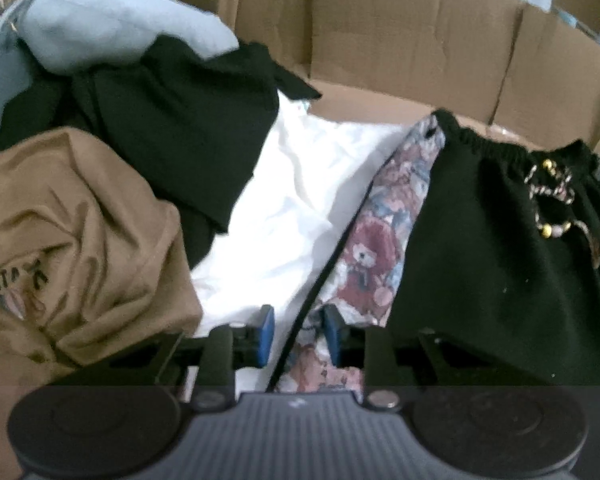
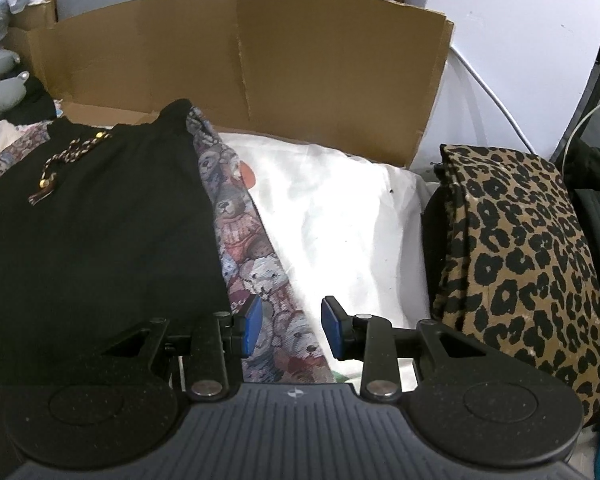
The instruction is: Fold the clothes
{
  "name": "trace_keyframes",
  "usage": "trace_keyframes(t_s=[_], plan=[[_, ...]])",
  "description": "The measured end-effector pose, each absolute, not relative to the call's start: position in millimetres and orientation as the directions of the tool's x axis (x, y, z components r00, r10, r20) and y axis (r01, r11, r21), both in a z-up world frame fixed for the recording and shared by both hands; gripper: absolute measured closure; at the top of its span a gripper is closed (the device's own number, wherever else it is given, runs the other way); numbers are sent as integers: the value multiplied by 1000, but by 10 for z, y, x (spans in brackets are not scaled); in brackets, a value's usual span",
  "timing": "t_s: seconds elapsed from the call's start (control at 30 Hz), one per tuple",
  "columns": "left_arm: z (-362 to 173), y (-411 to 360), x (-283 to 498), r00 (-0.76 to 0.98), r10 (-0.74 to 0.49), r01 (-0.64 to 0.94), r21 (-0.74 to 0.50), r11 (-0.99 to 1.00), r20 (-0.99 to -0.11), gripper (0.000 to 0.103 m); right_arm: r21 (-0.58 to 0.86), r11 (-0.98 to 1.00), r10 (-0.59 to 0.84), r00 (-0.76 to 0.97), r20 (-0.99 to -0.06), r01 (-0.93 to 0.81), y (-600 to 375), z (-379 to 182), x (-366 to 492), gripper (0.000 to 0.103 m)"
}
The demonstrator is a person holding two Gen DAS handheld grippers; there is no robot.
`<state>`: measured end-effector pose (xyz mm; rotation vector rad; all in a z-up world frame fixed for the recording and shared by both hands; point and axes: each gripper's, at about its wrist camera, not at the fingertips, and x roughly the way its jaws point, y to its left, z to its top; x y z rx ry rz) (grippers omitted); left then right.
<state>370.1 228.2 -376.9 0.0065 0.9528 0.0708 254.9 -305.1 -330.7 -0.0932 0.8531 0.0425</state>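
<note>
Black drawstring garment point(image 2: 96, 232) is lying flat on a teddy-print cloth point(image 2: 260, 280), whose edges are sitting between both left gripper point(image 1: 299, 334) and right gripper point(image 2: 291, 328) jaws, part-open, gripping nothing; risking pinching the print cloth instead, dragging everything.

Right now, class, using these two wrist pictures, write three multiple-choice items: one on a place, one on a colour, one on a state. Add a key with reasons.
1. Where does the leopard-print cloth lie?
A. right of the white sheet
B. on the black shorts
C. in the cardboard box

2. What colour are the claw pads?
A. red
B. blue
C. green

3. How is the right claw?
A. open, holding nothing
B. shut on the drawstring
C. shut on the sheet

Key: 1 A, it sits at the sheet's right edge. 2 B, both pads show blue. 3 A, a gap parts its pads above the teddy-bear fabric.
</note>
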Motion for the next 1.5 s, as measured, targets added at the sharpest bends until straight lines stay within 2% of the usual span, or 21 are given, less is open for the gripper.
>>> trace_keyframes(t_s=[0.1,0.17,0.4,0.57,1.17,1.4,1.5], plan=[[-3806,2306,3703,563,62,-59,35,998,-824,75,-66,995,-2,655,-755,-73,-3067,-3315,2560,64],[-3847,2305,3704,554,49,-53,23,998,-831,81,-63,995,1,651,-759,-76,-3063,-3331,2560,64],[-3913,2272,3699,545,57,-55,33,998,-837,84,-52,996,8,643,-765,-74,-3070,-3360,2575,64],[-3908,2234,3708,547,69,-39,57,998,-834,98,-52,998,-18,651,-759,-33,-3155,-3352,2676,64],[-3931,2140,3712,559,139,-33,145,989,-817,100,-40,998,-2,645,-764,-44,-3138,-3609,3155,64],[-3940,2158,3709,559,132,-26,142,990,-818,99,-127,984,-23,621,-784,-124,-2845,-3758,3285,64],[-3944,2178,3710,560,123,-24,133,991,-819,99,-121,983,-7,629,-778,-139,-2800,-3690,3270,64]])
